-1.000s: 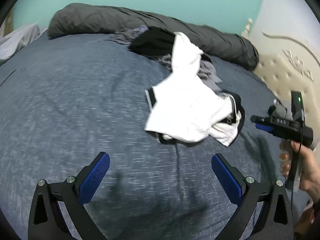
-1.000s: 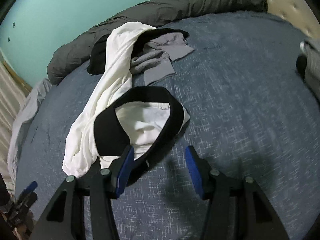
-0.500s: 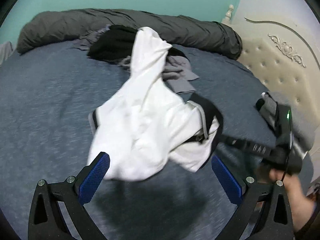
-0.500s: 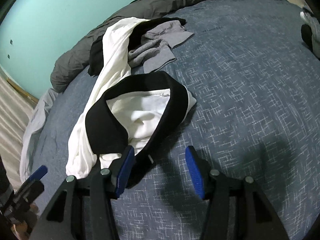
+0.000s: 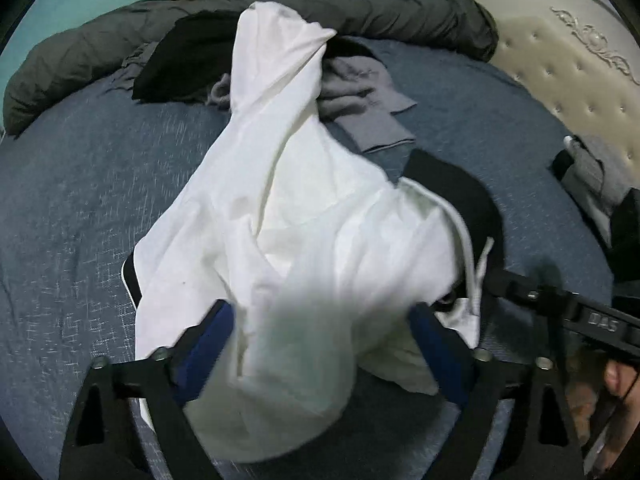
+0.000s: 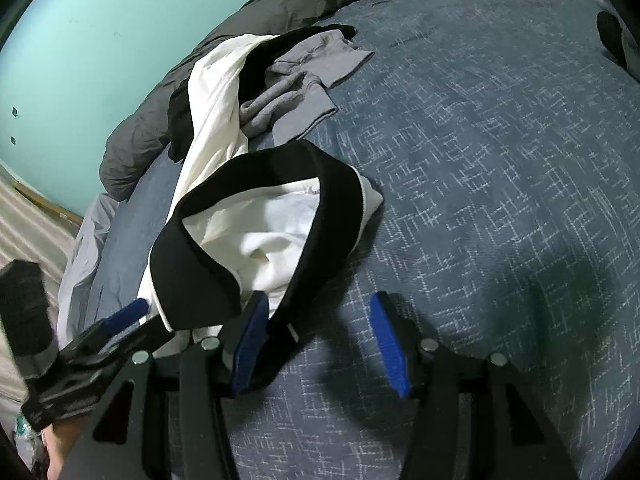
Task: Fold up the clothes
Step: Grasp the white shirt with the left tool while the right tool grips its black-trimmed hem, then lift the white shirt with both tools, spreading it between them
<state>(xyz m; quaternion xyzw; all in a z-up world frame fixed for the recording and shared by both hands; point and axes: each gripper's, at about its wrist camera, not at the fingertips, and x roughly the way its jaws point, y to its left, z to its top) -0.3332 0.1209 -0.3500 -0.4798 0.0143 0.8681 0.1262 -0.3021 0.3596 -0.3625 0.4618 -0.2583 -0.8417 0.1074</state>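
While its jaws are closing, the left gripper (image 5: 320, 344) has a bunch of the white garment (image 5: 296, 216) between its two blue pads, though whether they already press the cloth cannot be told. That garment, trimmed with one black band (image 6: 332, 208), lies crumpled at the middle of the blue-grey bedspread (image 6: 500, 152). The right gripper (image 6: 316, 344) stands half open at 6 o'clock in its own view, with bare bedspread between its two pads and the black band touching the left one. Two more garments lie toward 12 o'clock: one grey (image 5: 360, 96), one black (image 5: 188, 60), both partly under the white one. One rolled dark grey duvet (image 5: 360, 4) lines the far edge.
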